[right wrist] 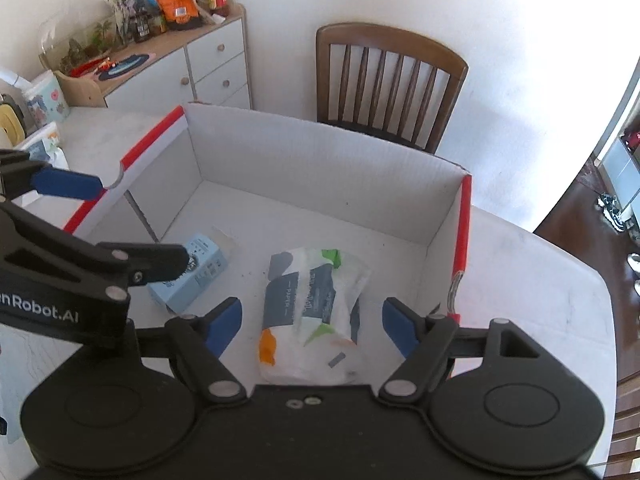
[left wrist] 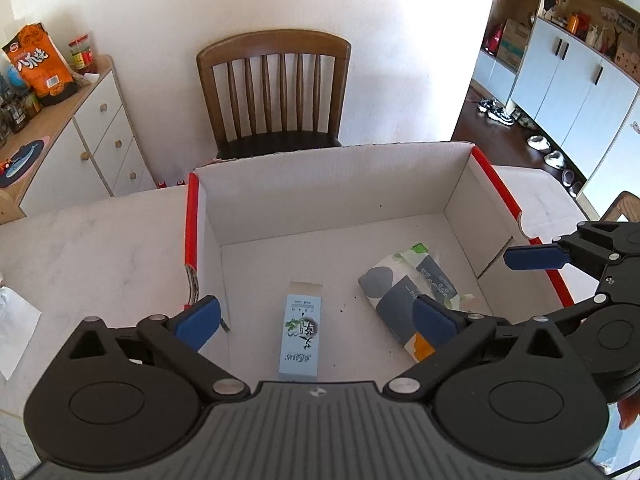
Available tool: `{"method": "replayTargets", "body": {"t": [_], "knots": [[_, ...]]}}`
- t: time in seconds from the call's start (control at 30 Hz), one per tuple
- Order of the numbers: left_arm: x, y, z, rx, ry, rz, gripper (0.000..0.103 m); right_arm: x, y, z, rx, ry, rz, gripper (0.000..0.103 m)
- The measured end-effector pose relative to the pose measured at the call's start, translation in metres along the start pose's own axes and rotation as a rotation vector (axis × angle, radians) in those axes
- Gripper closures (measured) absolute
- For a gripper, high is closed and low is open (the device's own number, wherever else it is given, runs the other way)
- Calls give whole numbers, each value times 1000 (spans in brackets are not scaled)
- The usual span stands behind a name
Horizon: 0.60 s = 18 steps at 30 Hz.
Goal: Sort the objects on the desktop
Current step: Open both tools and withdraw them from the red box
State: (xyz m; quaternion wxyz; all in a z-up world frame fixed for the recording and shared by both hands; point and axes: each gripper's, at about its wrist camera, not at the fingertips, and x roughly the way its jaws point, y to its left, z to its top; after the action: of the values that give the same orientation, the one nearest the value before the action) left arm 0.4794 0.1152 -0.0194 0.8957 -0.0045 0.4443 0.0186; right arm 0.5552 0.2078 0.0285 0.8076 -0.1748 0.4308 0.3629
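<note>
A white cardboard box point(left wrist: 332, 184) with red edges stands open on the table. On its floor lie a light blue carton point(left wrist: 301, 332) and, to its right, a soft tissue pack point(left wrist: 404, 288) printed in grey, green and orange. My left gripper point(left wrist: 315, 306) hangs open above the carton, its pads well apart from it. One blue pad point(left wrist: 534, 258) of the right gripper shows at the box's right edge. In the right wrist view my right gripper point(right wrist: 312, 306) is open over the tissue pack point(right wrist: 296, 280), not pressing on it. The carton point(right wrist: 196, 276) lies under the left gripper point(right wrist: 142, 221).
A wooden chair point(left wrist: 276, 92) stands behind the box against the wall. A white drawer cabinet point(left wrist: 96, 132) with an orange snack bag point(left wrist: 38, 60) and jars is at the far left. The marble tabletop point(left wrist: 92, 240) carries a white sheet point(left wrist: 16, 320) at its left edge.
</note>
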Motion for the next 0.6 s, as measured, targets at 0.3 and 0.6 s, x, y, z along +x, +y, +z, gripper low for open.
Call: {"method": "replayTargets", "body": {"t": [0.3,0.6], "knots": [[-17,-1,-5,-26,-24,-10,0,-16,0,-7,17,-29,19,25],[-37,-6,-16,17,-64,11,0,-40,5,-25,-51,-75,30,24]]}}
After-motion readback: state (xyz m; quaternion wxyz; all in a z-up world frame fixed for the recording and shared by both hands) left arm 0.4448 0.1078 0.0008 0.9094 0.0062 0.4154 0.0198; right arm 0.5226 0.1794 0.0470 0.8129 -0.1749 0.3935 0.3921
